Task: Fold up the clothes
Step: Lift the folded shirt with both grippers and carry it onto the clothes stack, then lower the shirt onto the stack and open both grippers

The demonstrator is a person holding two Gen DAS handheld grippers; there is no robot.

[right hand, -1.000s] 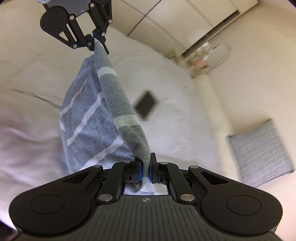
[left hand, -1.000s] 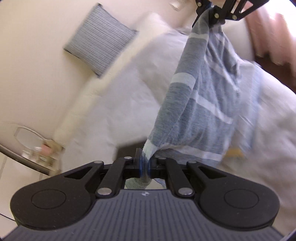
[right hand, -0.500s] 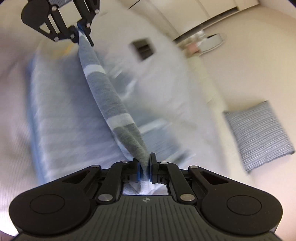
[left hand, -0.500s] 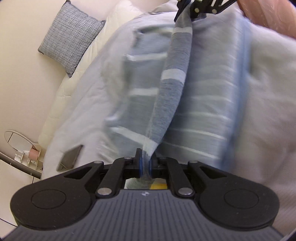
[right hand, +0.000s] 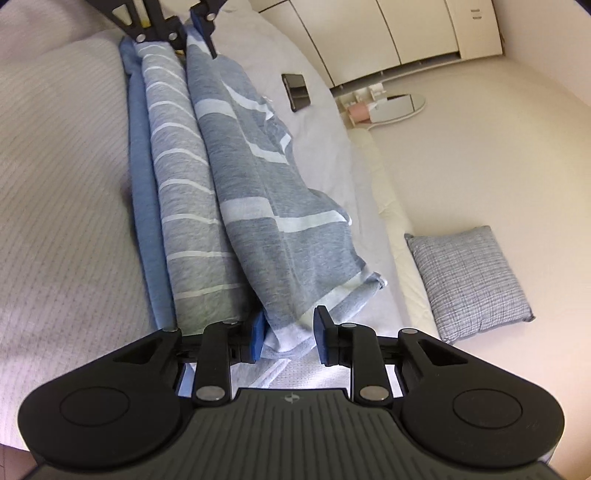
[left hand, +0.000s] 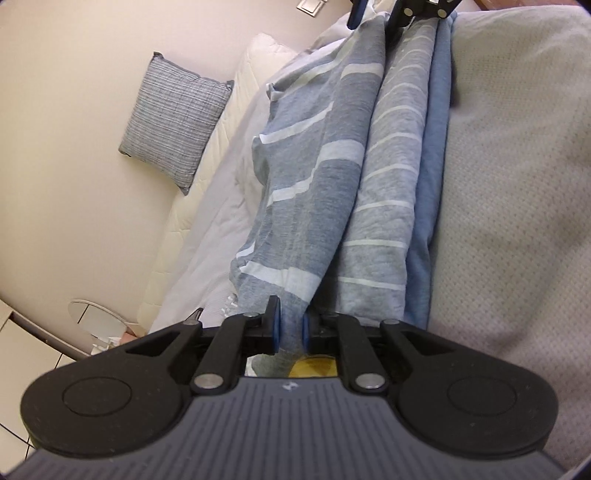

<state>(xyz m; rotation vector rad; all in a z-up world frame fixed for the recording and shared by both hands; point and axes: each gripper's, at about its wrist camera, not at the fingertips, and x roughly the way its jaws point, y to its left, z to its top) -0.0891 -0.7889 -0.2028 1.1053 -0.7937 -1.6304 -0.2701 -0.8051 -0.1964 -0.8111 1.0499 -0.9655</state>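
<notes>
A grey-blue shirt with pale stripes point(left hand: 314, 192) lies stretched out along the bed. It rests partly over a lighter striped layer point(left hand: 384, 221) and a plain blue cloth point(left hand: 430, 192). My left gripper point(left hand: 289, 326) is open at one end, and the shirt's edge lies loose between its blue pads point(left hand: 275, 325). At the other end my right gripper point(right hand: 290, 339) stands open wider around the shirt's hem point(right hand: 295, 328). Each gripper shows at the top of the other's view: the right gripper point(left hand: 375, 14) and the left gripper point(right hand: 188, 31).
A dark phone point(right hand: 297, 92) lies on the white sheet beyond the shirt. A beige knit blanket point(left hand: 517, 184) covers the bed's other side. A striped cushion point(right hand: 469, 284) leans on the wall by the mattress edge. A small mirror table point(right hand: 391, 105) and wardrobe doors point(right hand: 388, 29) stand behind.
The shirt hung stretched in the air between both shut grippers; it has come down flat onto the bed. Both grippers have opened and let go of it.
</notes>
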